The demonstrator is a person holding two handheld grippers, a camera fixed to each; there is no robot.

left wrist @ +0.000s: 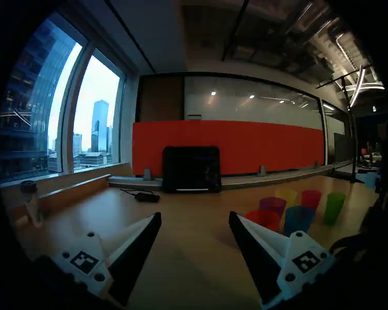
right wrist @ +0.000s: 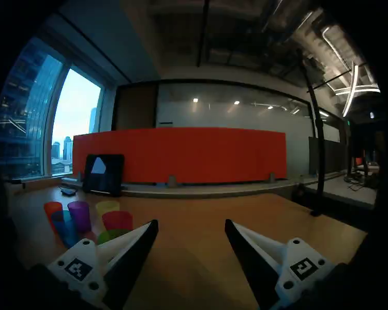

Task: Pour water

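We hold the left gripper [left wrist: 194,214] over the wooden table [left wrist: 194,268], its fingers wide apart with nothing between them. The coloured cups [left wrist: 299,217] stand clustered on the table beyond its right-hand finger. Our right gripper [right wrist: 191,222] is likewise spread and empty, the cups to its left. A small bottle [left wrist: 31,201] stands by the window.

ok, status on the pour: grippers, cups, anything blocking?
Left gripper open, empty. Right gripper open, empty. Coloured cups clustered on table, untouched; capped bottle stands apart from them. Nothing seen blocking.
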